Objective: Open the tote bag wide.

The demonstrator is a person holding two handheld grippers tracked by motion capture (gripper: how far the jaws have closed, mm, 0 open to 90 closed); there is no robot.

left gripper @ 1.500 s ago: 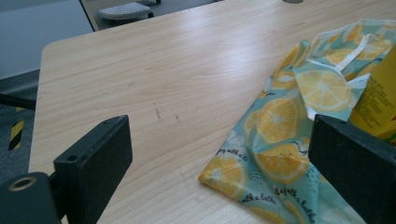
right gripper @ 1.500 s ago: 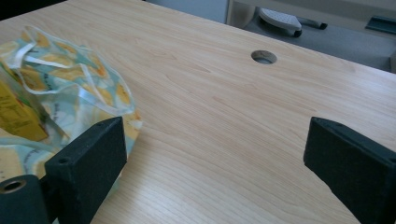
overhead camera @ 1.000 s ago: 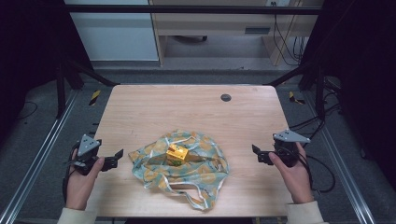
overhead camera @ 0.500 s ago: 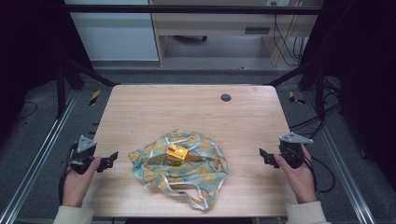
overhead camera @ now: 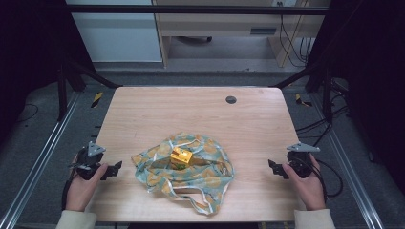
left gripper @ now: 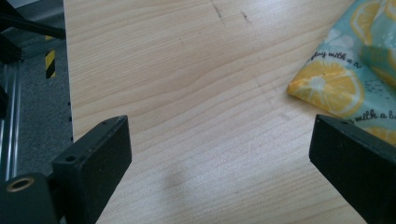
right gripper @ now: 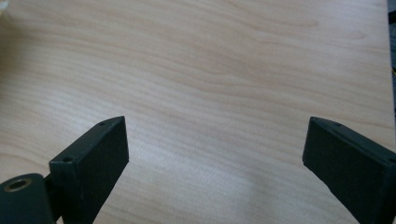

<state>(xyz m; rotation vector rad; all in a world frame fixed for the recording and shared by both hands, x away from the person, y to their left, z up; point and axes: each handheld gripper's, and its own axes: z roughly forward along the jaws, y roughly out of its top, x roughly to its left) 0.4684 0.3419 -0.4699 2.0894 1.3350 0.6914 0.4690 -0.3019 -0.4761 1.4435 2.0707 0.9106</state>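
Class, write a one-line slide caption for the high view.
A lemon-print cloth bag with a small yellow box on it lies on a wooden table, between the open left tool and right tool.

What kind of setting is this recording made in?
Likely a lab recording station: a bare wooden table inside a black metal frame, loose cables on the floor behind, and an office desk beyond.

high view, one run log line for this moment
left gripper: open, empty | right gripper: open, empty | yellow box: on lemon-print bag, untouched
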